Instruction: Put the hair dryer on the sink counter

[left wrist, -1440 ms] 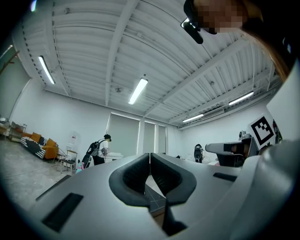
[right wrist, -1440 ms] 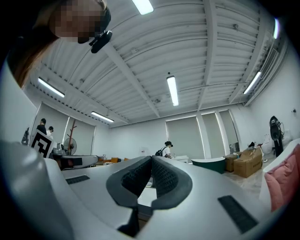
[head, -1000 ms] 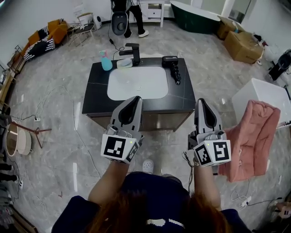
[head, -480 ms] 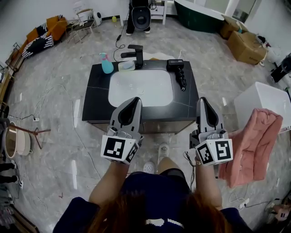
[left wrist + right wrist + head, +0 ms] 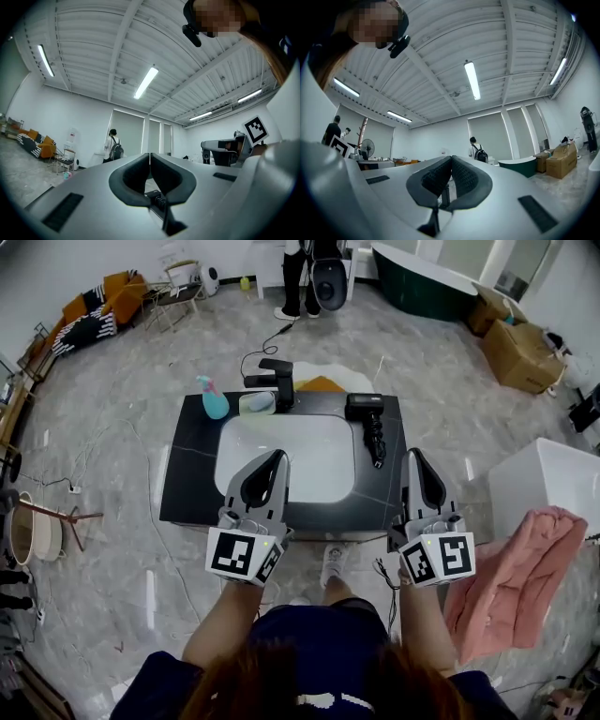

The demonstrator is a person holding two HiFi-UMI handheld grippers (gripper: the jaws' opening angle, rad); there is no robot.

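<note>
A black hair dryer (image 5: 367, 416) lies on the right side of the dark sink counter (image 5: 192, 476), its handle pointing toward me beside the white basin (image 5: 286, 463). My left gripper (image 5: 277, 456) is held over the counter's front edge, shut and empty. My right gripper (image 5: 413, 455) hovers by the counter's front right corner, also shut with nothing in it, a short way from the dryer's handle. In the left gripper view the left gripper (image 5: 149, 154) points up at the ceiling with its jaws together. The right gripper (image 5: 451, 158) does the same in the right gripper view.
A black faucet (image 5: 278, 379), a teal spray bottle (image 5: 214, 399) and a pale dish (image 5: 257, 403) stand along the counter's back. A pink towel (image 5: 511, 577) hangs off a white box (image 5: 548, 479) at the right. A person (image 5: 300, 277) stands far back.
The counter has come closer and sits lower in the head view, now under both grippers' tips. Both grippers stay shut and empty. The person at the back has shifted right.
</note>
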